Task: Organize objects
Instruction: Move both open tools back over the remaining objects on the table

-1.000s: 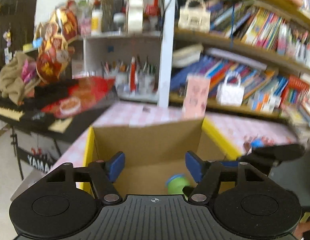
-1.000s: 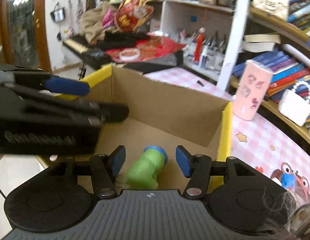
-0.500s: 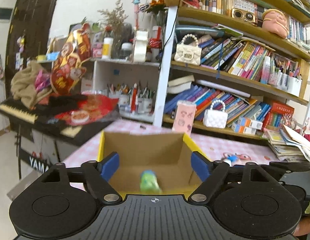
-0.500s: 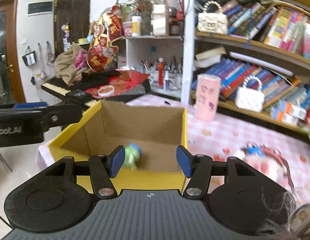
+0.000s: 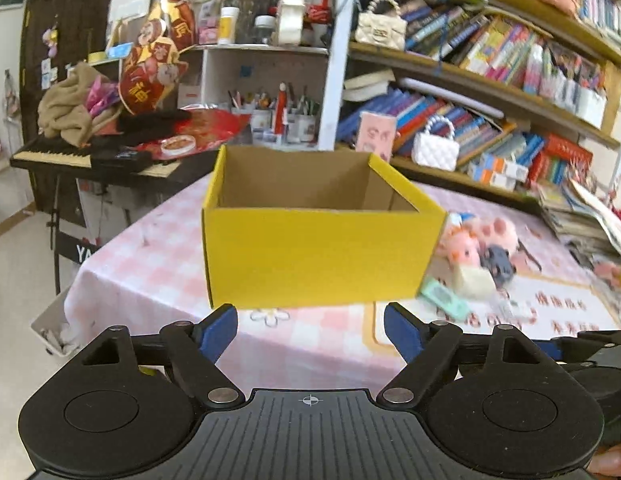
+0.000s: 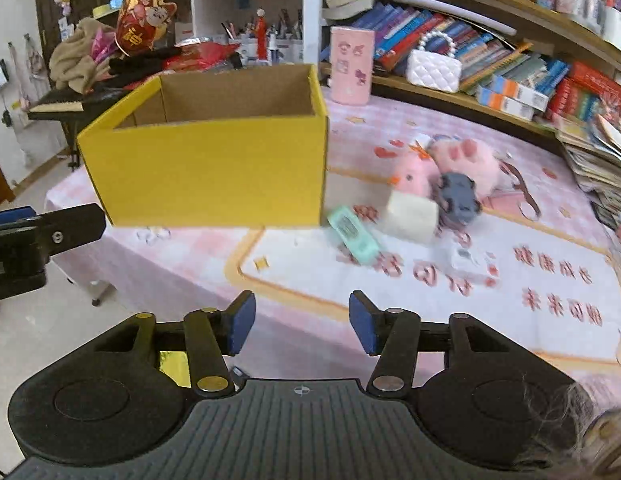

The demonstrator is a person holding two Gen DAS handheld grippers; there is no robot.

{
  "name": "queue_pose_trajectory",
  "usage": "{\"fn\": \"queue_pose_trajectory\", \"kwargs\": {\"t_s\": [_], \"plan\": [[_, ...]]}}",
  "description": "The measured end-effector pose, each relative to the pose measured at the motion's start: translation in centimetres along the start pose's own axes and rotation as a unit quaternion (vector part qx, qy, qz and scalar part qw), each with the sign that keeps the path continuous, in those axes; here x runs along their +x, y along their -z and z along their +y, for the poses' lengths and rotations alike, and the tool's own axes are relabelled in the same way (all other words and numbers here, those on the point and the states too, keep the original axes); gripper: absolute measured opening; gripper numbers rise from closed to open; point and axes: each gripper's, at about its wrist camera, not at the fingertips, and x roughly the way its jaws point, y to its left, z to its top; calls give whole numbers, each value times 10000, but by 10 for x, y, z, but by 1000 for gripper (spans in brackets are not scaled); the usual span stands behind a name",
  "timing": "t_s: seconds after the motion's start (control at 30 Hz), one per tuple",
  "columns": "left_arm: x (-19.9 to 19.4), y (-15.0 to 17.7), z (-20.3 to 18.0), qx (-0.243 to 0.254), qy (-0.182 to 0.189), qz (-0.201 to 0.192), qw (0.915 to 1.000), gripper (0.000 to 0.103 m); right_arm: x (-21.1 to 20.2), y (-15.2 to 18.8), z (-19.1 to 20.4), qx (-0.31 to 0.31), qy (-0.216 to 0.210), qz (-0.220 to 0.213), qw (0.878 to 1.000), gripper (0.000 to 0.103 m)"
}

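Note:
A yellow cardboard box [image 5: 318,256] [image 6: 210,176] stands open-topped on the pink checked table [image 5: 150,264]; its inside floor is hidden from both views. Right of it lie a mint green flat item [image 6: 352,234], a cream block [image 6: 410,216], a grey toy [image 6: 458,196] and a pink plush [image 6: 450,164]. My left gripper [image 5: 308,320] hovers open and empty in front of the box's near wall. My right gripper [image 6: 301,312] hangs over the table's front edge, its jaws closing with nothing between them. The left gripper's finger [image 6: 42,228] shows at the left edge of the right wrist view.
A pink canister [image 6: 350,66] and a white handbag [image 6: 432,68] stand behind the box by the bookshelves. Stacked papers [image 6: 598,152] lie at the far right. A cluttered keyboard piano [image 5: 90,156] stands left of the table, with bare floor below.
Both grippers have drawn back from above the box to in front of it. The green bottle inside is no longer visible. The left jaws widened and the right jaws narrowed.

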Motion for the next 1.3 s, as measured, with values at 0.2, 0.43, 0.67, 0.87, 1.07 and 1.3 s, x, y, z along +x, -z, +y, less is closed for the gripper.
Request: {"fn": "queue_pose_trajectory", "kwargs": {"t_s": [0.2, 0.43, 0.67, 0.87, 1.07, 1.3], "plan": [[-7, 15, -23, 504, 141, -18, 9986, 87, -15, 20, -13, 322, 624, 76, 9975, 44], [-6, 29, -38, 529, 589, 340, 9963, 87, -30, 41, -35, 806, 1097, 163, 9906, 44], [6, 31, -58, 586, 857, 638, 9925, 87, -36, 50, -60, 1086, 1270, 376, 9852, 44], [23, 22, -97, 763, 1202, 680, 9875, 87, -42, 52, -86, 1073, 1468, 285, 9829, 44], [39, 7, -122, 891, 1212, 633, 9866, 87, -36, 45, -118, 1277, 1509, 260, 9799, 45], [62, -7, -140, 866, 945, 633, 9897, 87, -15, 29, -141, 1178, 1272, 252, 9845, 45]]}}
